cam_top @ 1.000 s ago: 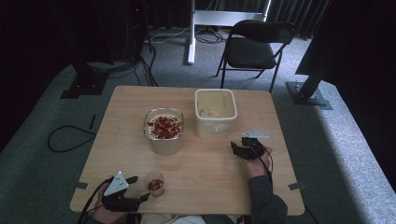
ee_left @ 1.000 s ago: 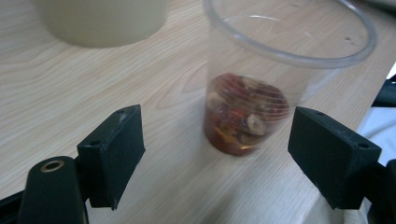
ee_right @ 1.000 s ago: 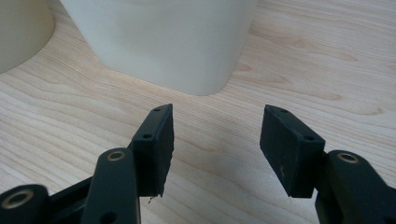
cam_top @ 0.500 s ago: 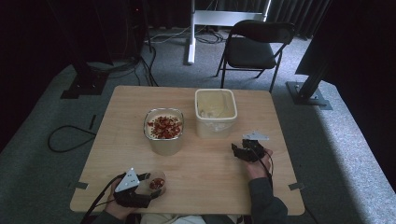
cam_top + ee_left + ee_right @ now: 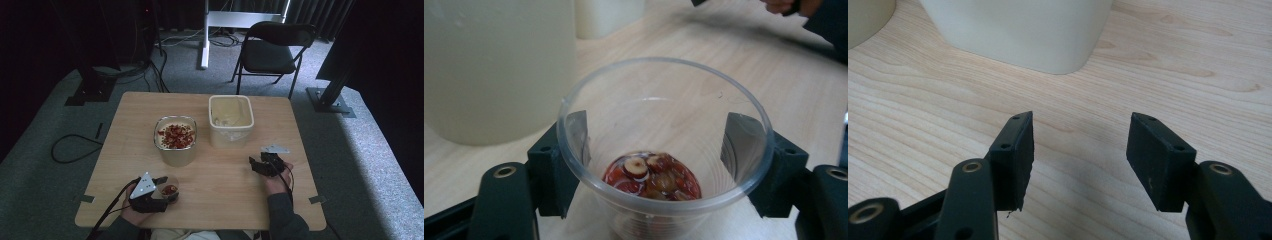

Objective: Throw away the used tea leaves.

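Slid rightward along the near edge since a second ago, left tongs (image 5: 167, 191), jaws just been closing, now pinching the clear plastic cup (image 5: 664, 150) from both sides. Cup down at the near left of the wooden surface (image 5: 225, 200), a small heap of red and tan fruit pieces (image 5: 651, 176) in its bottom. Looming just beyond the cup, seen from the left gripper view: the round cream container (image 5: 499, 70), close on the left. From above, same round container (image 5: 175, 140) topped with red pieces, standing mid-surface between cup and far edge. Beside it to the right, square cream tub (image 5: 231, 120), near but apart. Over on the right, right tongs (image 5: 1078, 150) spread wide, nothing between, resting low over bare wood. Square tub wall (image 5: 1018, 30) straight ahead of those jaws. Beyond the surface, black folding chair (image 5: 272, 52) on grey carpet.
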{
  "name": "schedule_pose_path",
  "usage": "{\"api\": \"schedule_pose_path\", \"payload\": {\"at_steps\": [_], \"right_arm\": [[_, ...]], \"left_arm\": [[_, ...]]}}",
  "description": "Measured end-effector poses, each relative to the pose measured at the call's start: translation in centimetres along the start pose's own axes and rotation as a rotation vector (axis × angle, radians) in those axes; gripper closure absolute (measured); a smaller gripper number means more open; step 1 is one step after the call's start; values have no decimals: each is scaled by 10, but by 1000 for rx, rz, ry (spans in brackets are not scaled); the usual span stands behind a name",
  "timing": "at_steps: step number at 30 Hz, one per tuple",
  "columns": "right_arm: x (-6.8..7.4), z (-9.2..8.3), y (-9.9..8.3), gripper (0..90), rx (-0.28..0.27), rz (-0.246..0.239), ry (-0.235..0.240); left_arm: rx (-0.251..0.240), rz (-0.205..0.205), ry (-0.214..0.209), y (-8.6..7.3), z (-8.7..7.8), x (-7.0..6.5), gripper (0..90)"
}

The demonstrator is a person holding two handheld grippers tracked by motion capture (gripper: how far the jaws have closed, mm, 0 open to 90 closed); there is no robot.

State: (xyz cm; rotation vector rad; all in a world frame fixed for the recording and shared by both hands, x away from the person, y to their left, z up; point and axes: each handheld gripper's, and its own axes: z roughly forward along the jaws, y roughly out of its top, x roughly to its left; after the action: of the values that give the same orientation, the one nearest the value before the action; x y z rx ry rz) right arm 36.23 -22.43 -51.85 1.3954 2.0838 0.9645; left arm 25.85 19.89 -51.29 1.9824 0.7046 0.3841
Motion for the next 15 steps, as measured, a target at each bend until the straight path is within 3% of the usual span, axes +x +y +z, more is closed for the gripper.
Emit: {"api": "schedule_pose_path", "payload": {"at_steps": [6,15], "right_arm": [[0,0,-3,439,6,-3,2],[4,1,-11,439,30,-33,12]], "left_arm": [[-28,-11,46,5,-2,8,318],[-71,-36,128,16,-14,34,333]]}}
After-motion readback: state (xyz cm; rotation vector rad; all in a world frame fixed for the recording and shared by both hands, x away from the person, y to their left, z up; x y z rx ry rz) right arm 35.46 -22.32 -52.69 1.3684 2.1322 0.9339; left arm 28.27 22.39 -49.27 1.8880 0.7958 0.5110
